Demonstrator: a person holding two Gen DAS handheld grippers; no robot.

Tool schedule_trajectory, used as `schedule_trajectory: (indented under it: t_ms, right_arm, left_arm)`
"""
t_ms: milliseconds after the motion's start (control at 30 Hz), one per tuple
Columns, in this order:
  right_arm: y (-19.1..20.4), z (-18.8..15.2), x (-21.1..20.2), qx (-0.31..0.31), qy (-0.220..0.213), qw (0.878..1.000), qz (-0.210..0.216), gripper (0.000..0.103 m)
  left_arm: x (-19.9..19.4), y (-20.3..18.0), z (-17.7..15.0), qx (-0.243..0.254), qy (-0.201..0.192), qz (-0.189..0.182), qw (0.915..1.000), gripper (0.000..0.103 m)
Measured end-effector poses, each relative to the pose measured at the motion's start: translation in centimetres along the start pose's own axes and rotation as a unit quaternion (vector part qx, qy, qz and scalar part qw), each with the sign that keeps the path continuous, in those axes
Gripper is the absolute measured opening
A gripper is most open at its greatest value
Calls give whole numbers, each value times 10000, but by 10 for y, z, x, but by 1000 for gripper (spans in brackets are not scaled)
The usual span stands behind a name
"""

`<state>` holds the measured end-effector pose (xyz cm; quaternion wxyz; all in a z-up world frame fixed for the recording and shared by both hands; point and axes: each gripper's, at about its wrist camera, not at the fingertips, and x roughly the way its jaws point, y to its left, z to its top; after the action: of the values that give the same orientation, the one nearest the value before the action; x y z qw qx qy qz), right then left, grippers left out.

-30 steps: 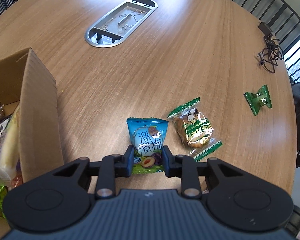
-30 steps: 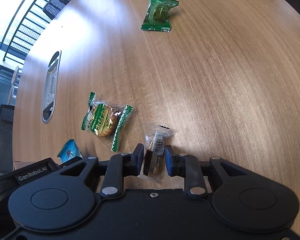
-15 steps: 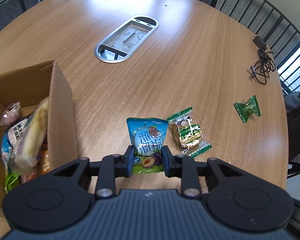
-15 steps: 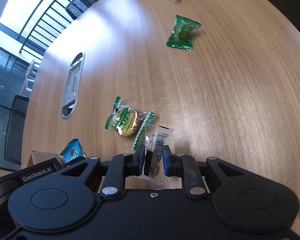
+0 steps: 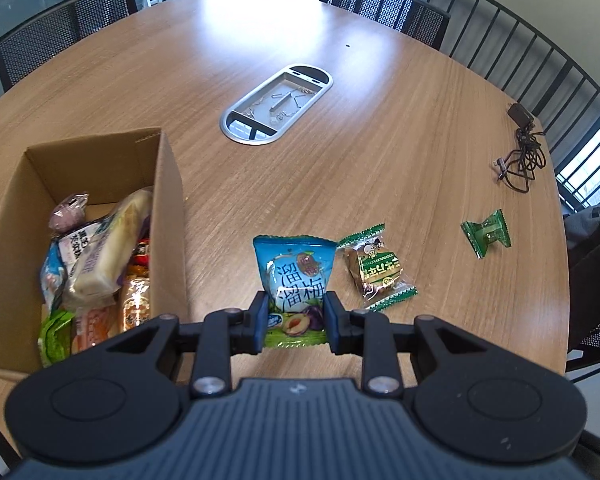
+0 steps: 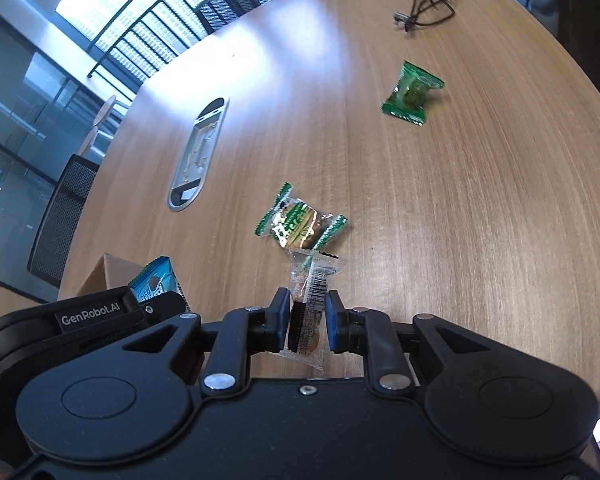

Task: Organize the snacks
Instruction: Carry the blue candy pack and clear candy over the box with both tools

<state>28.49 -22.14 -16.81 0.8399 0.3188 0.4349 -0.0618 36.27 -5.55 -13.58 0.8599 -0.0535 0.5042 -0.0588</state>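
Note:
My left gripper [image 5: 294,322] is shut on a blue plum-candy packet [image 5: 294,280], held above the wooden table. An open cardboard box [image 5: 168,216] with several snacks inside stands just to its left. My right gripper [image 6: 308,322] is shut on a small clear-wrapped snack with a barcode [image 6: 312,292], also lifted off the table. A green-and-clear biscuit packet [image 5: 374,270] [image 6: 300,226] lies on the table just beyond both grippers. A small dark green candy packet [image 5: 486,234] [image 6: 412,94] lies farther off. In the right wrist view the left gripper [image 6: 100,312] with its blue packet [image 6: 156,280] shows at lower left.
An oval metal cable tray [image 5: 276,104] [image 6: 198,154] is set into the table's middle. A black charger with a coiled cable [image 5: 520,152] [image 6: 428,0] lies near the far right edge. Mesh chairs [image 5: 64,24] and a railing ring the table.
Both grippers have risen with their packets, so the table looks farther away. The box's inside has come into the left wrist view. The right wrist view has rolled.

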Motion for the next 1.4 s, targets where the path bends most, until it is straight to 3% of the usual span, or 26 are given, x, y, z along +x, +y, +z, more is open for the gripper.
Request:
schedule_trajectory:
  t_ms: [333,767,1400]
  right_arm:
    - [19,-5,-15,-521,-65,9983,267,19]
    - [66,-12,-19,-1150,-64,9911,673,19]
    - [138,-22,-2,-1632,-108,9817,978,19]
  left_arm:
    - [-32,15,-10,-300,-269,144,9991,28]
    - [-63,63,-9,-840,-571,407,9940,28]
    - [-67,138,10,-1300,-670,605,9874,28]
